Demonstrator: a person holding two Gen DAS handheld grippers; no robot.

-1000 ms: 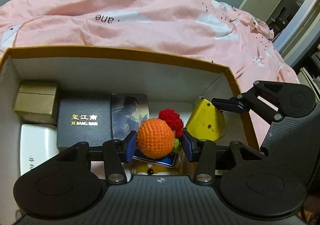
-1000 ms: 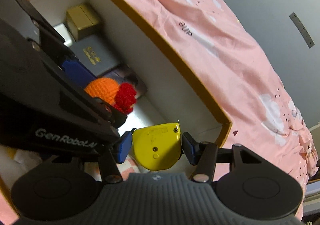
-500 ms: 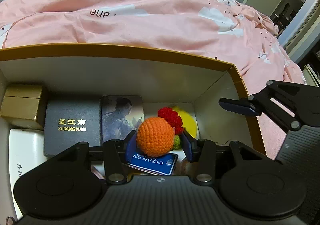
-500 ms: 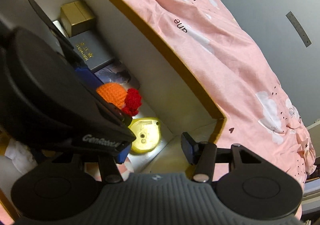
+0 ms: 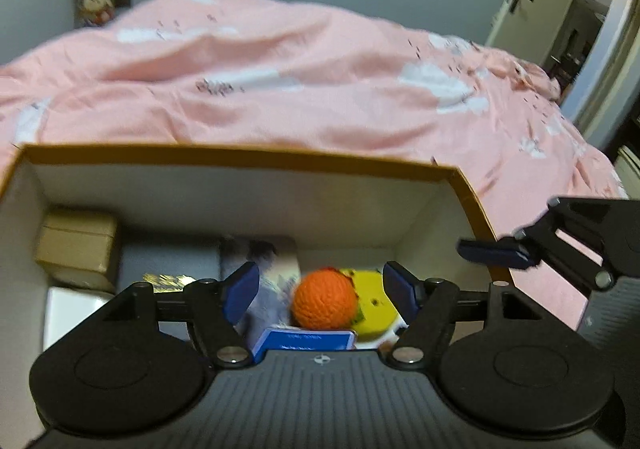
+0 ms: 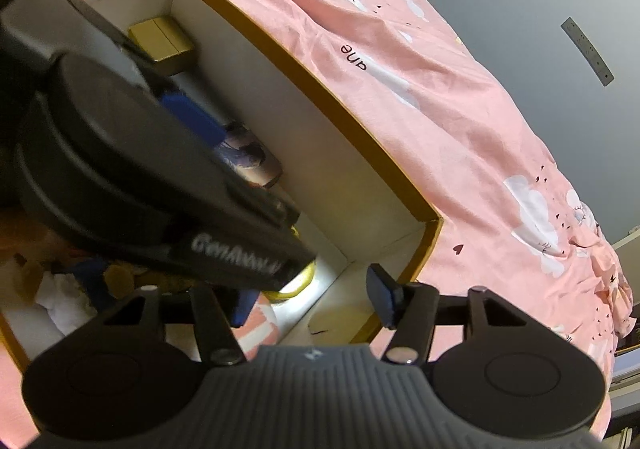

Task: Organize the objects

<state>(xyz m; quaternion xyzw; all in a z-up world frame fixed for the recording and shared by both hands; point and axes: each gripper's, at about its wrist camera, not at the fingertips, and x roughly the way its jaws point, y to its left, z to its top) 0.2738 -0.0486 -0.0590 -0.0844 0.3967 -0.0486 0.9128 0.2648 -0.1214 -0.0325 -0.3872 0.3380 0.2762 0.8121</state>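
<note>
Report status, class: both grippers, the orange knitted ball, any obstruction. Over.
Left gripper open, empty. Right gripper open, empty. Orange knitted ball down in the box, beside the yellow item. Left gripper body blocks much of the right view.

Orange crocheted ball (image 5: 325, 303) lies beside yellow case (image 5: 374, 307) in box (image 5: 240, 157).

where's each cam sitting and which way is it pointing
Left wrist: sits on the left gripper, above the box, facing its far wall and the pink bed; its open fingers frame the orange ball; the right gripper shows at right.
Right wrist: sits on the right gripper at the box's corner, looking along its long wall; open fingers below, left gripper's body across the left.
Shared: box, gold case, bed.
</note>
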